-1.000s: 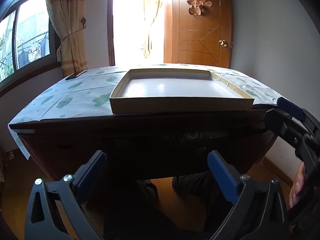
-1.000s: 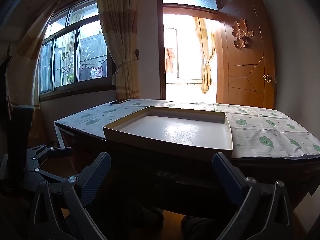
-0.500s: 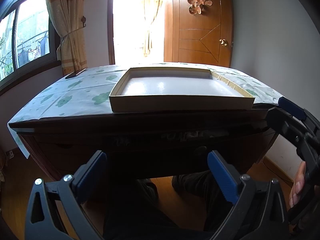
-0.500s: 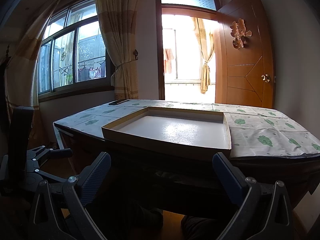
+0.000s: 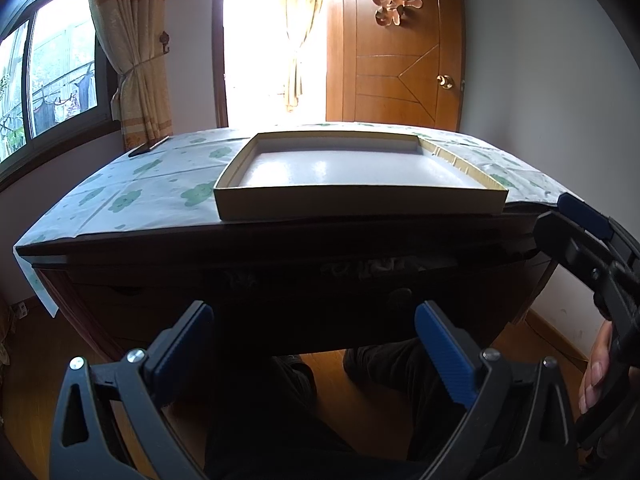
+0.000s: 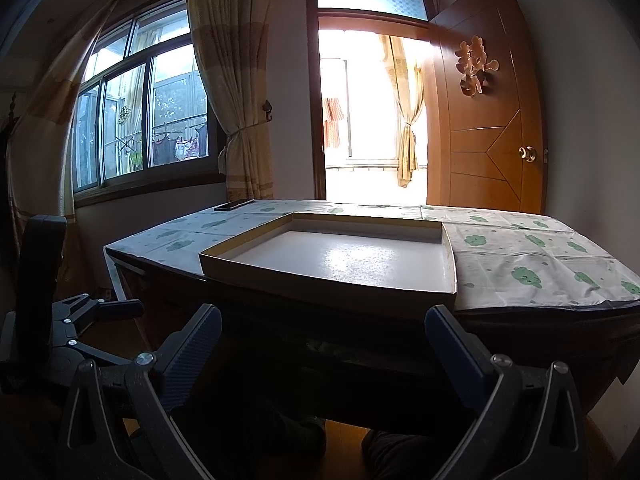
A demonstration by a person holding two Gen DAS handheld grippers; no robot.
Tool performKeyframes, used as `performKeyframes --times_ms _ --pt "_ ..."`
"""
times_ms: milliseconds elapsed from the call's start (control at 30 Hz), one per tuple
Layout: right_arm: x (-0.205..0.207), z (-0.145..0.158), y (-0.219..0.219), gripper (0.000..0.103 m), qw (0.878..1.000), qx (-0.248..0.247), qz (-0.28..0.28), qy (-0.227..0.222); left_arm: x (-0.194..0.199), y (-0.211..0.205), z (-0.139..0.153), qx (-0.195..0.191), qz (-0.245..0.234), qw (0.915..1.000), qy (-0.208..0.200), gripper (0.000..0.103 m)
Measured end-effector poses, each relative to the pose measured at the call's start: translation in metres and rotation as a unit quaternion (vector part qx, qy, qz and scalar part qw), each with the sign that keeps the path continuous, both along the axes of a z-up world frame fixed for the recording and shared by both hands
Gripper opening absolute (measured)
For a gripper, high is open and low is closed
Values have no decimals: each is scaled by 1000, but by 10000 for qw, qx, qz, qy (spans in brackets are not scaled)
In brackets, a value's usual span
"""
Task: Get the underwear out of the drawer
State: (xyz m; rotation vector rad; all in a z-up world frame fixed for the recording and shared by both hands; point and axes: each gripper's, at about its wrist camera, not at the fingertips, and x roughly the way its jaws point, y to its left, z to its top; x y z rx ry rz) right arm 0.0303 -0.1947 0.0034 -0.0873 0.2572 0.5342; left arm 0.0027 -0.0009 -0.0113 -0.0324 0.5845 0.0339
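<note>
Little has moved over the last second: both my grippers have crept slightly lower in front of the table (image 5: 168, 236), and its dark front fills more of each view.

Nearest, my left gripper (image 5: 312, 344) is spread wide and empty, aimed at the table's front. My right gripper (image 6: 320, 344) is likewise wide apart with nothing between its fingers. I judge both are held low and level because the drawer (image 5: 360, 276) sits under the table edge, not on top.

Beyond the fingers, the drawer stands open a narrow way. Pale patterned fabric, which I take to be the underwear (image 5: 372, 266), shows in the slot just below the table edge. Neither gripper touches it. Grasping has not begun.

On the table top, a shallow cardboard tray (image 5: 352, 210) lies at the near edge, directly above the drawer, with nothing in it. I judge it is placed there to receive the garment. A dark flat object (image 6: 234, 205) lies at the table's far left corner. Behind the table stand a bright doorway and an open wooden door (image 6: 492, 128).

Differences between views: the left view alone shows the fabric clearly, plus my right gripper from outside and the hand (image 5: 598, 372) holding it, right of the table. In the right view the drawer gap is too dark to read; it alone shows a black stand (image 6: 52, 320) left of the table.
</note>
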Motion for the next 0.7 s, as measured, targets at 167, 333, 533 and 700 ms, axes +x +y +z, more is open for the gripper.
performKeyframes --times_ms 167,333,533,700 --pt "-1 -1 0 103 10000 2 -13 -15 0 0 0 0 -6 10000 5 103" --pt "-2 -1 -1 103 10000 20 -24 -82 0 -2 1 5 0 10000 -13 103" --pt "-2 -2 -1 102 9999 -18 -78 -96 0 -2 2 -1 5 10000 -24 103" --pt "-1 -3 -2 103 9998 -39 -168 -126 0 -2 3 -13 12 10000 -27 103"
